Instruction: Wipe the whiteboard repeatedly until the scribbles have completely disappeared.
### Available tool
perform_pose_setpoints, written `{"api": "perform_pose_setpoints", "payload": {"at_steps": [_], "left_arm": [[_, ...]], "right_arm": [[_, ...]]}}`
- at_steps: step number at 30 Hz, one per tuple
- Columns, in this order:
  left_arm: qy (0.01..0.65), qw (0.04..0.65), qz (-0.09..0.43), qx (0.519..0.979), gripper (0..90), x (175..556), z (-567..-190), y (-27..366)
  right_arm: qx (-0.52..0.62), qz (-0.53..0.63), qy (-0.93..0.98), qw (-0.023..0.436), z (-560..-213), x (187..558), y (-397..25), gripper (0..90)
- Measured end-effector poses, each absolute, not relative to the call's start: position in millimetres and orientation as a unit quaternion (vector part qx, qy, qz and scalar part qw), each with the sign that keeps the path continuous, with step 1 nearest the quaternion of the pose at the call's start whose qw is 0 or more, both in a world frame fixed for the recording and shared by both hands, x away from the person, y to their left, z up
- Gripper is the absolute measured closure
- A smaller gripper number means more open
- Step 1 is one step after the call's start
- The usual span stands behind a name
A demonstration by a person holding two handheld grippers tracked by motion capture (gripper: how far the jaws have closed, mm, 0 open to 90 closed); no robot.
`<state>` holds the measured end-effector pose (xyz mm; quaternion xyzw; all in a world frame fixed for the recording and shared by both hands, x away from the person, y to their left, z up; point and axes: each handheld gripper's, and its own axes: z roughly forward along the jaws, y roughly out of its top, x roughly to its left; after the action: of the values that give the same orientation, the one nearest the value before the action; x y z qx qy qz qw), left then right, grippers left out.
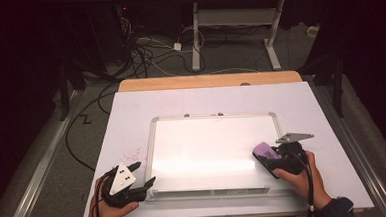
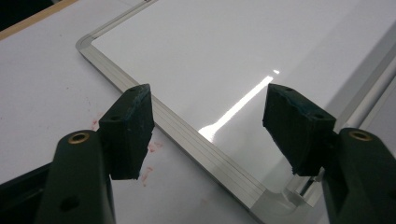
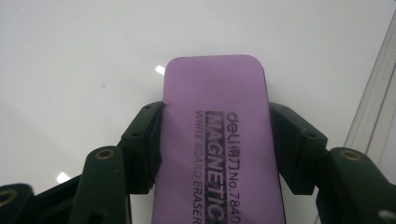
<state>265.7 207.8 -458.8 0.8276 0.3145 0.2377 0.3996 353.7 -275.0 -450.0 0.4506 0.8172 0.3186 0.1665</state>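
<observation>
I've got the right hand-held gripper [image 3: 215, 140] clamped on the purple eraser [image 3: 219, 135] at the whiteboard's [image 1: 208, 148] right edge; left hand-held gripper [image 2: 208, 130], jaws apart, should pin the near-left corner w/ light pressure so I can wipe flat.

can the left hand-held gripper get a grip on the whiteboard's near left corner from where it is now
Probably yes. The left hand-held gripper is open, its jaws standing either side of the whiteboard frame's left edge just short of the near corner. Nothing lies between them; the purple eraser sits in the right hand-held gripper across the board.
</observation>
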Motion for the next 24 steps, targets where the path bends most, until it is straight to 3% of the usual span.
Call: {"api": "perform_pose_setpoints", "payload": {"at_steps": [10, 24], "left_arm": [[0.317, 0.398, 0.236, 0.828, 32.5, 265.6, -459.6, 209.1], [0.314, 0.398, 0.234, 0.830, 32.5, 264.5, -458.8, 208.2]], "right_arm": [[0.466, 0.318, 0.807, 0.175, -450.2, 372.5, -276.9, 41.6], [0.449, 0.326, 0.815, 0.167, -453.0, 312.4, -281.4, 41.5]]}}
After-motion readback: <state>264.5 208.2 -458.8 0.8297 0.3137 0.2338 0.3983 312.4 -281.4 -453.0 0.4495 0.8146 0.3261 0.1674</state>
